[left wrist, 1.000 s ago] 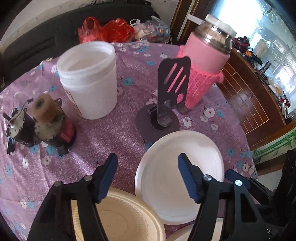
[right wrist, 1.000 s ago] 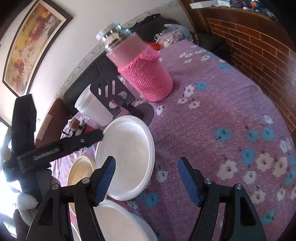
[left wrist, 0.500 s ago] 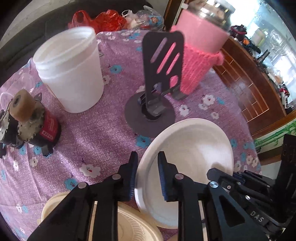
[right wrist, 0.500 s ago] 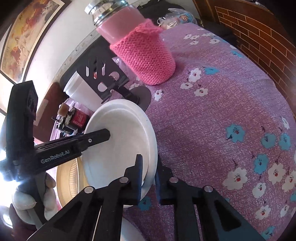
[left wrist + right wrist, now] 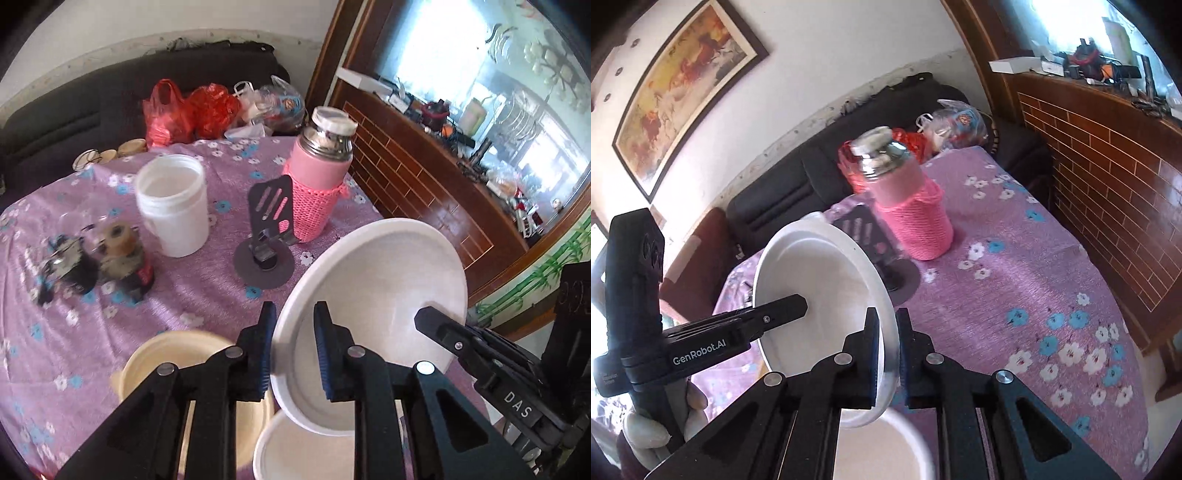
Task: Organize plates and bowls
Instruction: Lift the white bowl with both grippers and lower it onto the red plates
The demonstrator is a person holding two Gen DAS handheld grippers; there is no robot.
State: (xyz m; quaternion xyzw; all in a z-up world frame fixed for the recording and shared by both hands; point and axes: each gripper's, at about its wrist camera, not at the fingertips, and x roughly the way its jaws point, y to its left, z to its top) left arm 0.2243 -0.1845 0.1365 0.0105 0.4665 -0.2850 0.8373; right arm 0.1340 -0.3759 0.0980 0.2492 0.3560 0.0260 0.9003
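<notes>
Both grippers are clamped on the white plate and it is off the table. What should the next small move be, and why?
Probably carry the white plate toward the cream plate and level it. It hangs tilted, clear of the tablecloth, pinched at opposite rims by the left gripper and the right gripper. The cream plate and another white dish lie just below, likely stacking spots.

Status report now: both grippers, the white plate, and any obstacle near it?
Left gripper and right gripper both shut on white plate, opposite rims. Plate lifted, tilted. Below: cream plate, another white dish. Black stand and pink flask beyond.
</notes>
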